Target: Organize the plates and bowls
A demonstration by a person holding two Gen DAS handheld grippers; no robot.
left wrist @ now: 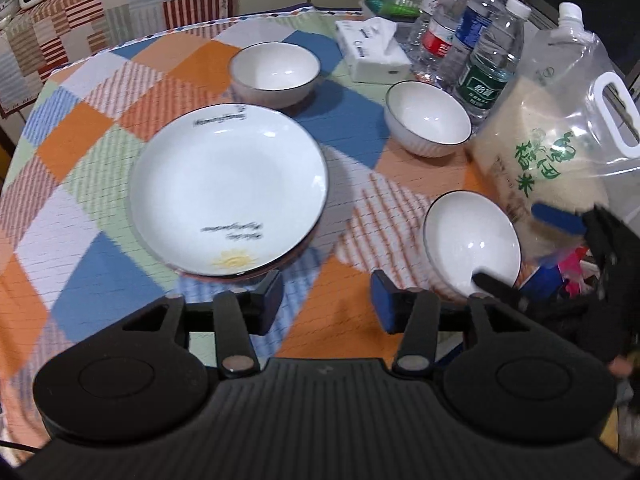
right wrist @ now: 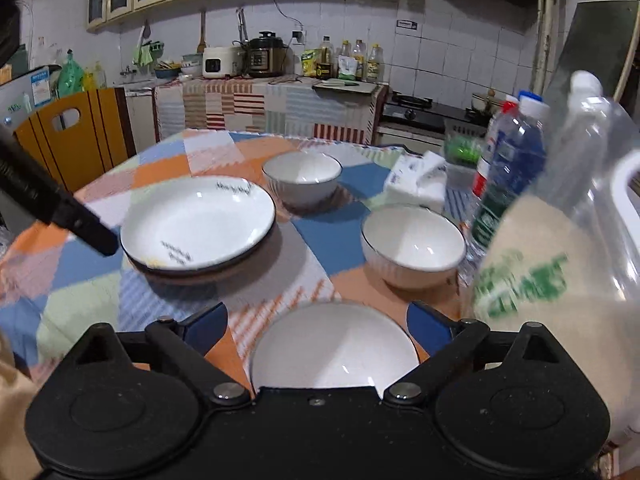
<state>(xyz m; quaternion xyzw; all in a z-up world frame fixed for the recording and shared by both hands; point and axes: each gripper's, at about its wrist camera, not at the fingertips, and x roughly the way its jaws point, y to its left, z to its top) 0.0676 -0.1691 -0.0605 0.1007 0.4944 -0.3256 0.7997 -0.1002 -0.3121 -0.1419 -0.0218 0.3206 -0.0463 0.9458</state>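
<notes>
A white plate [left wrist: 228,188] with a dark rim and a sun drawing lies mid-table, seemingly on top of another plate. Three white bowls stand around it: a far bowl [left wrist: 276,72], a right bowl [left wrist: 428,118] and a near bowl [left wrist: 472,240]. My left gripper [left wrist: 326,302] hangs open and empty just short of the plate's near rim. My right gripper [right wrist: 320,328] is wide open above the near bowl [right wrist: 332,352], which lies between the two fingers without the pads pressing on it. One blue pad [left wrist: 556,216] of the right gripper shows beside that bowl in the left wrist view.
A big rice bag [left wrist: 540,152], several water bottles [left wrist: 480,52] and a tissue pack [left wrist: 376,52] crowd the table's right side. A wooden chair [right wrist: 72,136] stands at the far left. A counter with cookers [right wrist: 240,60] runs behind the checked tablecloth [left wrist: 80,208].
</notes>
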